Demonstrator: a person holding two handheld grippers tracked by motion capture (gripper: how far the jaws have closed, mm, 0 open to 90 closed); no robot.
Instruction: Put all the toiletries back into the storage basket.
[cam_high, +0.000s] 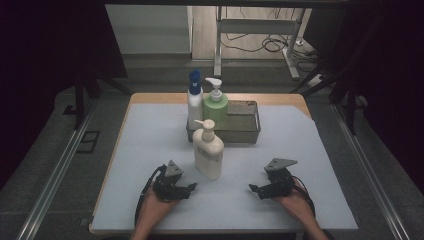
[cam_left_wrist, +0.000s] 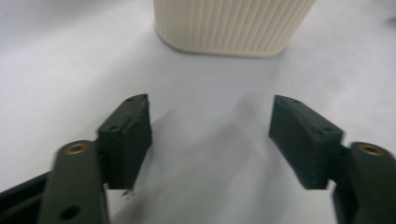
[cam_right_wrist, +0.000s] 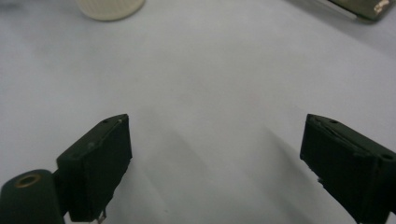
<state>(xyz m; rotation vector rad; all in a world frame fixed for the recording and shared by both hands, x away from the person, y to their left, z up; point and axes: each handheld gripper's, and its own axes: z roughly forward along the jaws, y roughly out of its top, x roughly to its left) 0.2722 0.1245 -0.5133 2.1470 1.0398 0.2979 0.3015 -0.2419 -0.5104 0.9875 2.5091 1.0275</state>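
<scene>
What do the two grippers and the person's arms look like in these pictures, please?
Both the left gripper and the right gripper are black, each topped by a grey three-cornered plate, with a black cable looping back along the hand. Close up, each has two blocky black jaw pads on arms with brass-coloured rivets. The forearms are bare, with no sleeves or gloves in view.

Wooden-edged table (cam_high: 150, 98) under a pale sheet (cam_high: 150, 150). Grey floor (cam_high: 60, 130), metal rails (cam_high: 55, 175) along both sides. Beyond: white desk frame (cam_high: 257, 26), loose cables (cam_high: 272, 44), possibly a pale wall panel (cam_high: 147, 27). Dark surroundings, dim light.
</scene>
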